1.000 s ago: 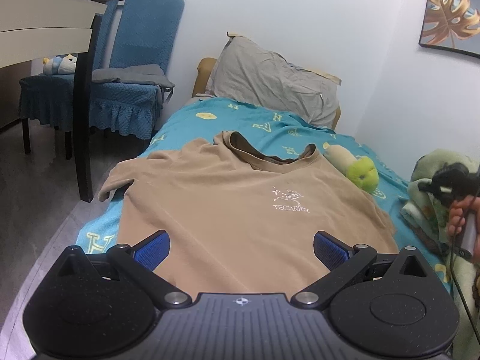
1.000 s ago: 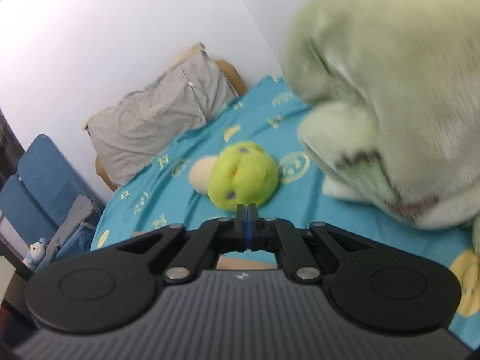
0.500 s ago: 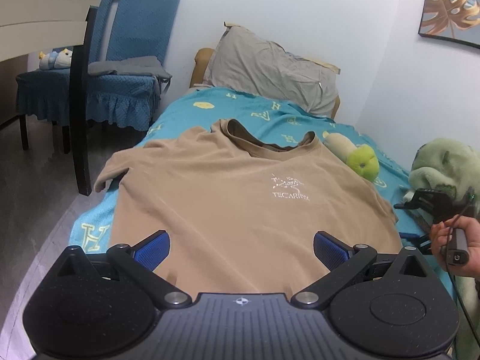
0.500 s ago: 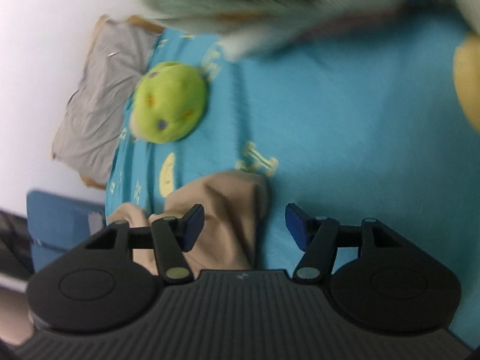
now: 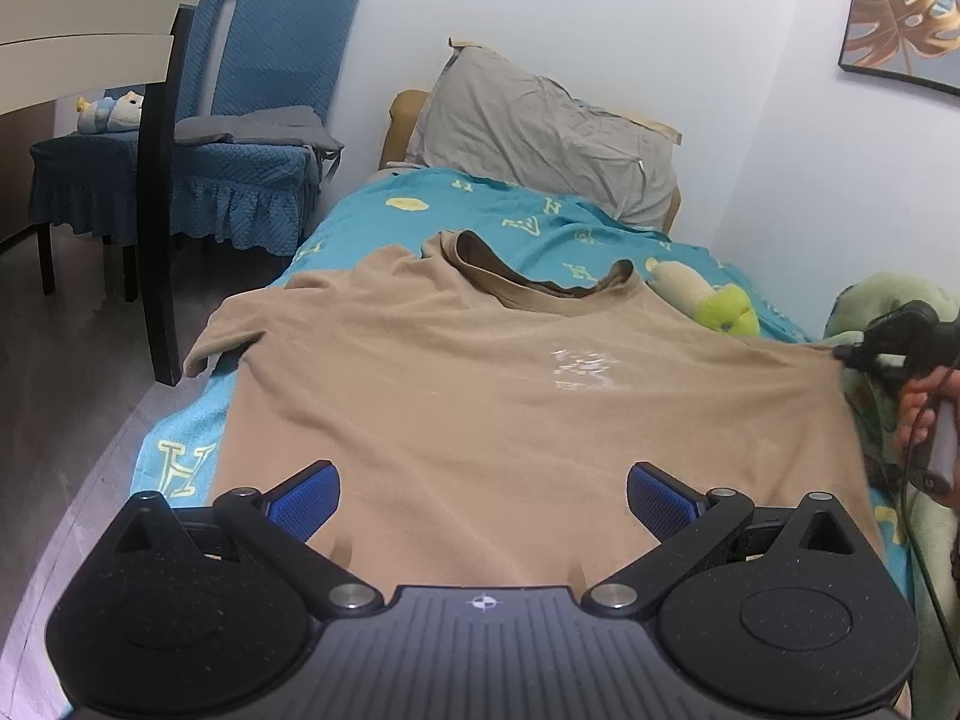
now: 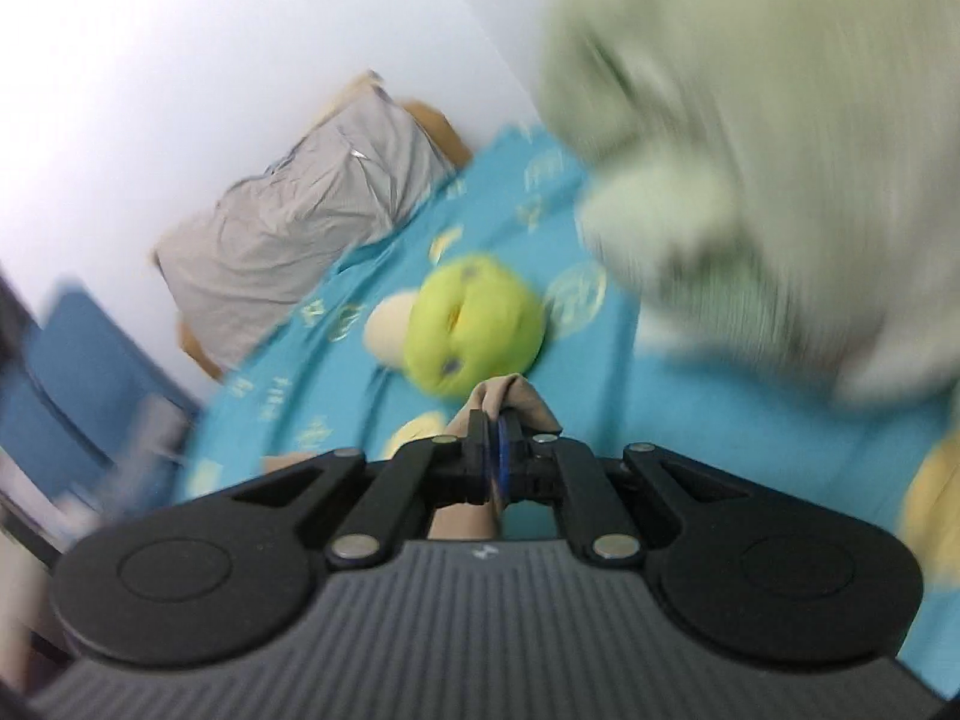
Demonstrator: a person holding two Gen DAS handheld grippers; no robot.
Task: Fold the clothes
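R tool (image 6: 497, 450) now clamped on tee (image 5: 480, 396)

- We count one tan T-shirt (image 5: 480, 396) spread on the bed.
- We see two grippers: the left gripper (image 5: 483, 495) with fingers wide apart, the right gripper (image 6: 497, 450) pinched on a shirt corner.
- One grey pillow (image 5: 540, 132).
- Two blue chairs (image 5: 240, 138).
- One yellow-green plush toy (image 6: 474, 327).
- One pale green fluffy blanket (image 6: 780, 150).
- One framed leaf picture (image 5: 906, 12).
- One small toy on a chair seat (image 5: 111, 111).
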